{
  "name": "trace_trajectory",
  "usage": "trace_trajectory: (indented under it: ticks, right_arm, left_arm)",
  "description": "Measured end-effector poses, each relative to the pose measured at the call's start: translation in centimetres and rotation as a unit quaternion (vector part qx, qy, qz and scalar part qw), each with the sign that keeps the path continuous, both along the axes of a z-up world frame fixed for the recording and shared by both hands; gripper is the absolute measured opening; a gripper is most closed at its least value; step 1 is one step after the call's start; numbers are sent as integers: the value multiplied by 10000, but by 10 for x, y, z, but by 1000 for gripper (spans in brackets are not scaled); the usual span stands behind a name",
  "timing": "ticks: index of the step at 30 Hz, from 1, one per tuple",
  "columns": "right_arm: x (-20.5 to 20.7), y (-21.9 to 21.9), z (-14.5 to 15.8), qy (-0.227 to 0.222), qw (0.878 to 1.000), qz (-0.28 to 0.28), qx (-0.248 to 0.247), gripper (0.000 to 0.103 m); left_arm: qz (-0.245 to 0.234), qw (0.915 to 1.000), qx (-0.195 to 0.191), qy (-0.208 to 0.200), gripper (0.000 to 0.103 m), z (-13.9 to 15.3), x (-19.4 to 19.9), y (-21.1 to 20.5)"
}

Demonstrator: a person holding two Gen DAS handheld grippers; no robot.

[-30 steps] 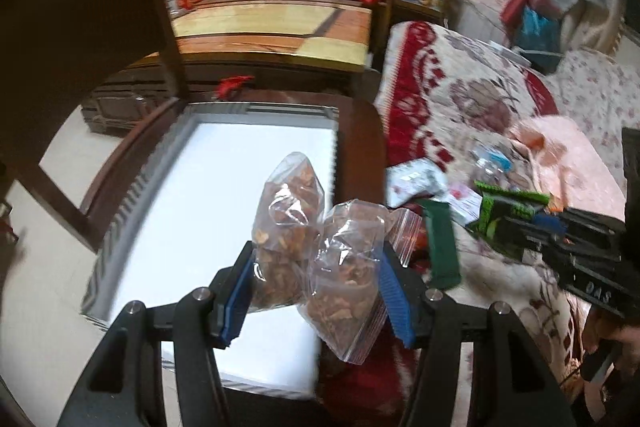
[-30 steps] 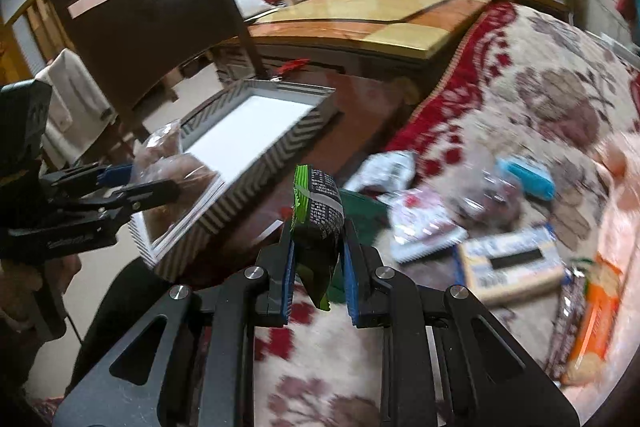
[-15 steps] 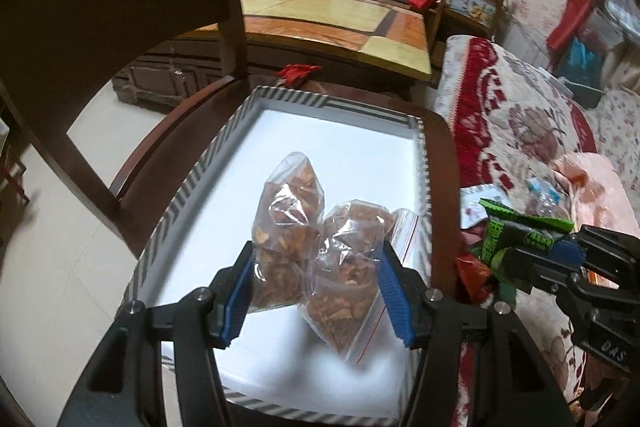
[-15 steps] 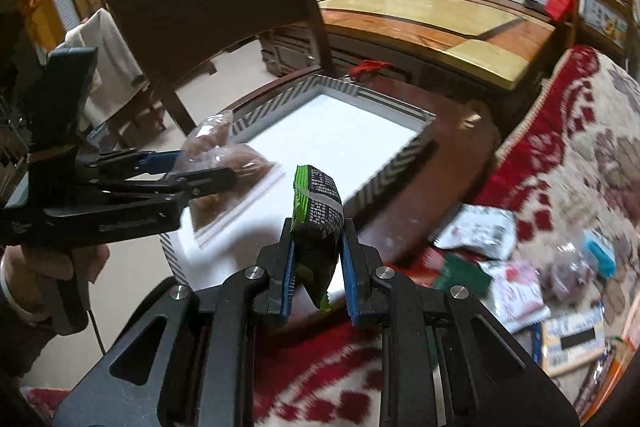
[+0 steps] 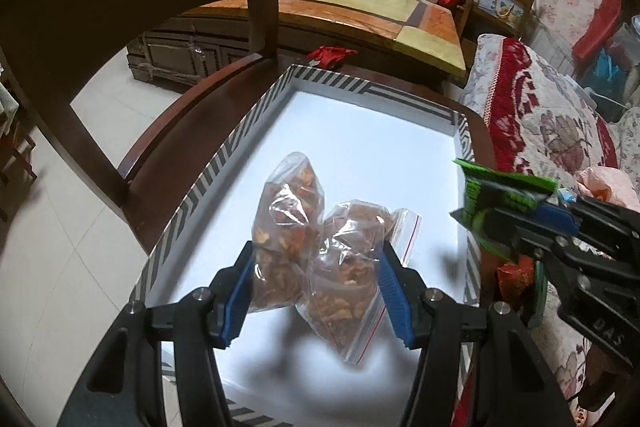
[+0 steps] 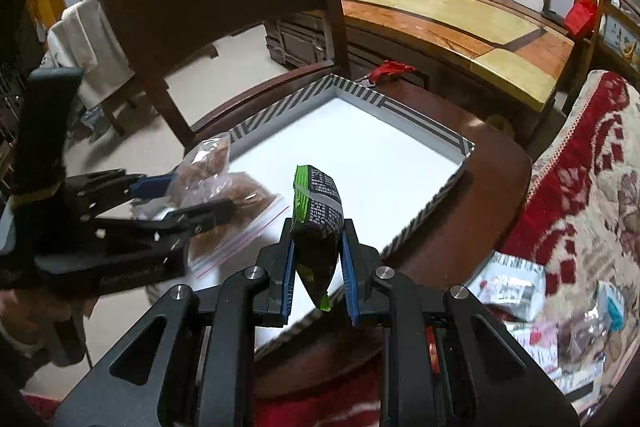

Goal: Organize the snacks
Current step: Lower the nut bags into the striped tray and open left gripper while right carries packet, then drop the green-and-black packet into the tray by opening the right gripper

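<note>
White tray with black-and-grey striped rim; clear bags of brown snacks, red zip line; green-and-black packet; blue gripper pads; red floral blanket.

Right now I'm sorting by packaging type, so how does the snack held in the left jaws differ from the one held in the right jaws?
The clear zip bag is see-through and shows brown pieces; the green packet is opaque and printed with text. The zip bag fills widely spread jaws of the left gripper, while the green packet is pinched in narrow jaws of the right gripper. The zip bag has a red-lined seal; the green packet has crimped edges. Both are held above the striped-rim tray.
</note>
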State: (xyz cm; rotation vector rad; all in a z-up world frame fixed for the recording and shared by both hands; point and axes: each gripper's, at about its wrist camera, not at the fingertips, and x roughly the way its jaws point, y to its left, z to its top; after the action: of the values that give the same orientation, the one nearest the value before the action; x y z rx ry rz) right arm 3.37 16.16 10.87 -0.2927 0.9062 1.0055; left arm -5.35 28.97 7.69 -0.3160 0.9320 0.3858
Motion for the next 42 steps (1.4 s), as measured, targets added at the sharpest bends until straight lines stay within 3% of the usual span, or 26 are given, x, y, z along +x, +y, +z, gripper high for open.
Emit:
trace_trajectory:
  ticks: [9,19,26,32,36,42]
  right_arm:
    - [16,28,-23,72,9994,34,-331,19]
    - [-1,45,-41,-130,9973,317,-653,19]
    - [-11,42,-42,-18,9966,470,-677,24]
    - [-20,36,-36,48,9968,503,-623,26]
    - [-22,28,-28,130,9981,437,-414,37]
    - [-29,10,-14,195,9992,330,-151,37]
  left_arm:
    - [120,9998,-41,165,60,-15,4,9]
    - [208,9996,-11,211,57,-19,5,12]
    - [250,9992,207,219,57,-18,2,8]
    - [329,9989,294,126,67,-11,-7,8]
    - [383,9984,406,30,76,-1,-15,5]
    - [383,9976,559,-123,81,15,-25,-3]
